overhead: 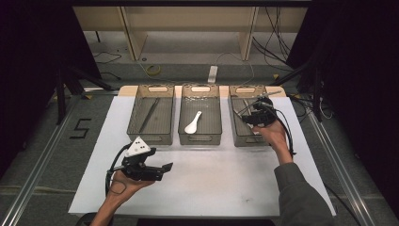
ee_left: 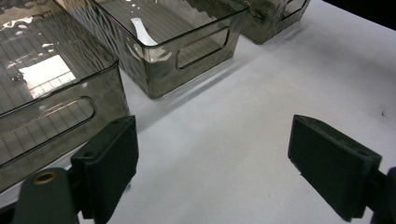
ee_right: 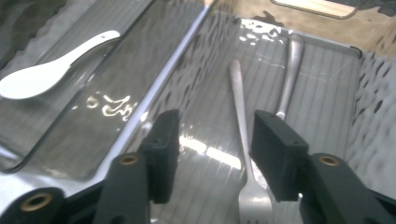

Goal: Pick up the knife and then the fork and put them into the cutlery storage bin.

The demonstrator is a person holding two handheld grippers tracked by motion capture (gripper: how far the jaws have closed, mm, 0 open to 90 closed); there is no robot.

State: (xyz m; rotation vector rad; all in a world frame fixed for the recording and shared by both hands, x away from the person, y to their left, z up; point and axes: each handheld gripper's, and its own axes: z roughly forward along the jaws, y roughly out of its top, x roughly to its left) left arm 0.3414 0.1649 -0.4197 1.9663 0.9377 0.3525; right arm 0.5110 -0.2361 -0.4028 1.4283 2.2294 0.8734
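right hand-held gripper (ee_right: 212,140) hangs parted above fork (ee_right: 243,135) in right bin (overhead: 237,132).

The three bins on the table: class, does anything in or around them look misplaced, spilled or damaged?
Nothing stands out. The three bins sit in a tidy row: the left bin holds a dark utensil, the middle bin a white spoon, the right bin two forks. No spills or breakage show.

Dim room, overhead glare on bins (ee_right: 196,70), soft focus.
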